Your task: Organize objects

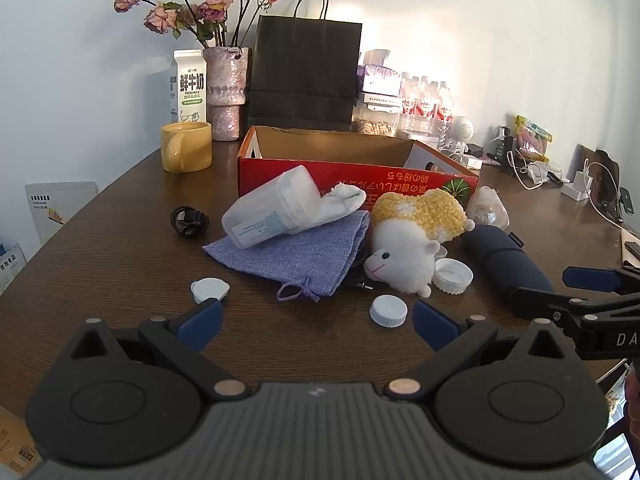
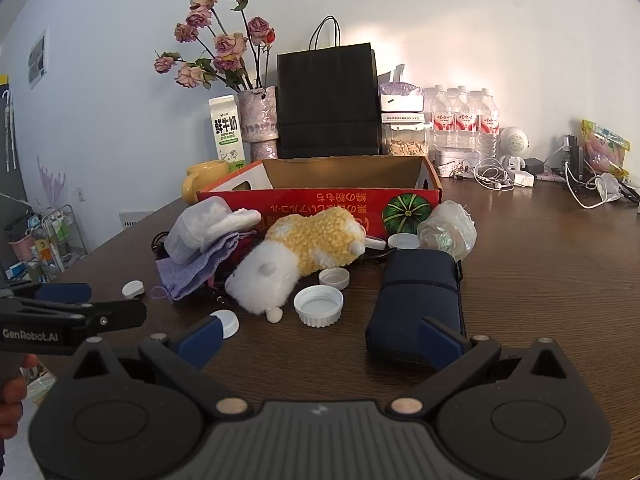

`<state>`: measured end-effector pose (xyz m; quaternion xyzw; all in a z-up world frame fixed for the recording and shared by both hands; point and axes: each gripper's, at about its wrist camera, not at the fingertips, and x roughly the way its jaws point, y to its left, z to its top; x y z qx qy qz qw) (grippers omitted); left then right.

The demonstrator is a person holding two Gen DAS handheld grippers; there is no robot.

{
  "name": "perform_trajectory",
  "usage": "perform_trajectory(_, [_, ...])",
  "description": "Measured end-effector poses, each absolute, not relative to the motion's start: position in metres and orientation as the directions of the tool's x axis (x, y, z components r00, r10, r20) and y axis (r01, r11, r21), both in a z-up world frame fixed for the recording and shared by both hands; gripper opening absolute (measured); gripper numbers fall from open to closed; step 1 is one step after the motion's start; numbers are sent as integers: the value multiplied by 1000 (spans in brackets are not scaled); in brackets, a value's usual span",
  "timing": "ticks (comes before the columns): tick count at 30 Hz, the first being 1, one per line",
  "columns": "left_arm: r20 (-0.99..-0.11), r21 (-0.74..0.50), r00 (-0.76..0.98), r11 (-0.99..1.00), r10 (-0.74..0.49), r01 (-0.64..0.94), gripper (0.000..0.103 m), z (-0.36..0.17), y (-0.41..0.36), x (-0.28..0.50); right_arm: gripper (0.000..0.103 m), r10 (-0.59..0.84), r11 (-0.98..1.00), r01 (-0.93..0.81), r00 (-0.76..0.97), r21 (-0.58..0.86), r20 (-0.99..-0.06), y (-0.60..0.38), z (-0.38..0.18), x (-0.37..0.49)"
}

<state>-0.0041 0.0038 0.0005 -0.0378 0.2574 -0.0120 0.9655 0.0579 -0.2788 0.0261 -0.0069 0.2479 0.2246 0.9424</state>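
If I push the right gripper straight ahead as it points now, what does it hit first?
Probably the upturned white lid right ahead of the open right gripper, then the plush sheep. The navy pouch sits by its right finger; depth is uncertain.

Both fisheye views are evenly lit and sharp at centre. A warm glow washes the wall (image 1: 420, 32) behind the water bottles (image 2: 466, 120), overexposing it slightly. The wooden table (image 1: 100, 248) shows soft sheen. Edges bow strongly; corners vignette dark.

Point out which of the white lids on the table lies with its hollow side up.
The wide ribbed lid beside the plush sheep's head: its hollow faces up, unlike the small closed cap.
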Motion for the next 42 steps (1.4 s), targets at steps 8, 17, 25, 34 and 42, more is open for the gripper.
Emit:
perform_trajectory(8, [-496, -78, 867, 997, -42, 3, 103, 0, 4, -4, 103, 419, 899, -426, 777, 98, -470, -279, 27, 59])
perform_trajectory(17, [-496, -79, 867, 997, -43, 5, 103, 0, 4, -4, 103, 420, 899, -427, 777, 98, -470, -279, 27, 59])
perform_trajectory(25, [-494, -80, 868, 997, -43, 4, 103, 2, 5, -5, 103, 420, 899, -427, 777, 98, -469, -280, 27, 58])
perform_trajectory(34, [-494, -81, 868, 997, -43, 4, 103, 2, 5, -6, 103, 420, 900, -425, 777, 100, -469, -280, 30, 59])
perform_trajectory(42, [-494, -80, 869, 997, -41, 1, 103, 2, 5, -6, 103, 419, 900, -425, 778, 100, -469, -280, 29, 59])
